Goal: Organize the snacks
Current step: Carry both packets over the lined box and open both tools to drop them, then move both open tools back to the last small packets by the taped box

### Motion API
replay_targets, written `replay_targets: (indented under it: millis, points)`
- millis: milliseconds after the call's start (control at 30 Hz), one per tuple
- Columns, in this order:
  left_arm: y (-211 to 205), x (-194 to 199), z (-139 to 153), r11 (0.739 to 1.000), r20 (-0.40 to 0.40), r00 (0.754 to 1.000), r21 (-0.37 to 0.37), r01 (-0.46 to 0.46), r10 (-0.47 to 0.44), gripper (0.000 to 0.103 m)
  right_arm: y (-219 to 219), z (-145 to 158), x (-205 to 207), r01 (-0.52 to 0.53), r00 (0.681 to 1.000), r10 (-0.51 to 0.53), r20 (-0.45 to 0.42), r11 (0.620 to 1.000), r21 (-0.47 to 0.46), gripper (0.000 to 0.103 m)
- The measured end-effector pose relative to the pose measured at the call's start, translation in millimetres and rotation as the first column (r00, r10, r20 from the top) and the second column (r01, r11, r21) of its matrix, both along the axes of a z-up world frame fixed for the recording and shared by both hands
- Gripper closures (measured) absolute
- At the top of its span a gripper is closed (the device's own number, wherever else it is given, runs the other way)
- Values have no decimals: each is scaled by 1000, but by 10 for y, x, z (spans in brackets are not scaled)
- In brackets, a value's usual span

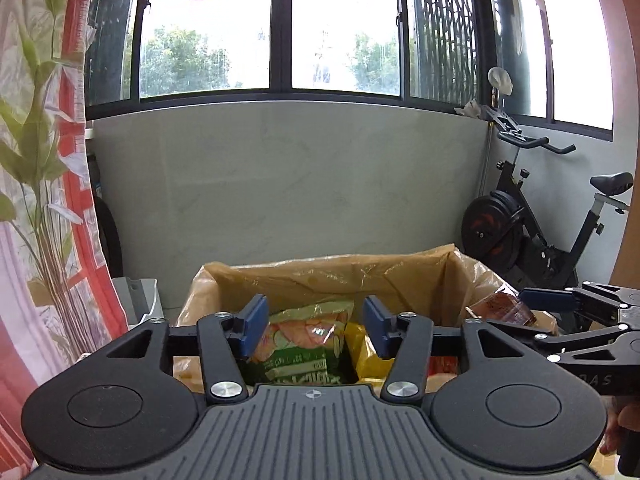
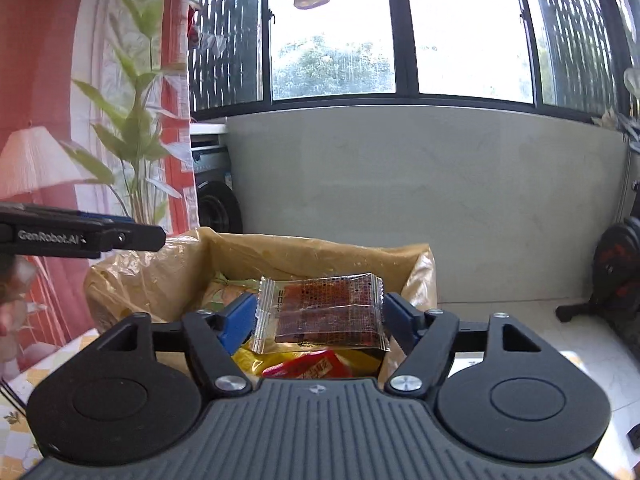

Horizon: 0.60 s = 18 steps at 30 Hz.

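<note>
Box (image 1: 420, 276), one: cardboard, lined with a crinkled amber plastic liner (image 2: 168, 264), standing near the grey wall under the windows.

Snack packets, at least four between the two views:
- One green-and-orange bag (image 1: 308, 344), inside the box, seen past the left gripper's fingers.
- One yellow packet (image 1: 362, 350), just right of the green bag.
- One red packet (image 2: 312, 366), low in the box, shown only by the right wrist view.
- One clear packet with a brown grid print (image 2: 324, 312), lying level between the right gripper's pads.

Grippers, two:
- Left gripper (image 1: 316, 326): jaws partly apart, nothing gripped; the green bag lies beyond them in the box, apart from the pads.
- Right gripper (image 2: 320, 316): jaws wide, one blue pad at each end of the clear packet. Whether the pads press on it or stand just beside its edges, I cannot tell.

Shown only by the left wrist view: one exercise bike (image 1: 532, 220), far right; the right gripper from its side, with the brown packet at its tip.

Shown only by the right wrist view: one lampshade (image 2: 36, 164), far left; the left gripper's side.

Both views: one leafy plant (image 2: 136, 128) against the red patterned curtain (image 1: 76, 200) on the left.
</note>
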State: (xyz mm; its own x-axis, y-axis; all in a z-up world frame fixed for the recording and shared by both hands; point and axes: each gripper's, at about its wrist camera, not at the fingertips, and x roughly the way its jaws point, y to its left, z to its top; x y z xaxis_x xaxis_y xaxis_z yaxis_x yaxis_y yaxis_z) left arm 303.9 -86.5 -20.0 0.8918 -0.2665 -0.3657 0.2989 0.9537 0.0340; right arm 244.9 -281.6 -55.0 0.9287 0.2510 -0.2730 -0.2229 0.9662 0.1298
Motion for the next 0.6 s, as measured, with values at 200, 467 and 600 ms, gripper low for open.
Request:
replay_targets:
  millis: [200, 467, 600]
  points:
    - [274, -214, -122, 1000, -39, 999, -11, -4, 3, 46, -58, -46, -178, -5, 1000, 6, 5, 1000, -6, 22]
    - [465, -508, -108, 1000, -38, 999, -21, 23, -24, 45, -13, -36, -444, -17, 999, 16, 41, 1000, 11, 18]
    - [574, -694, -213, 997, -70, 996, -54, 57, -60, 45, 11, -160, -690, -38, 998, 35, 47, 998, 52, 18]
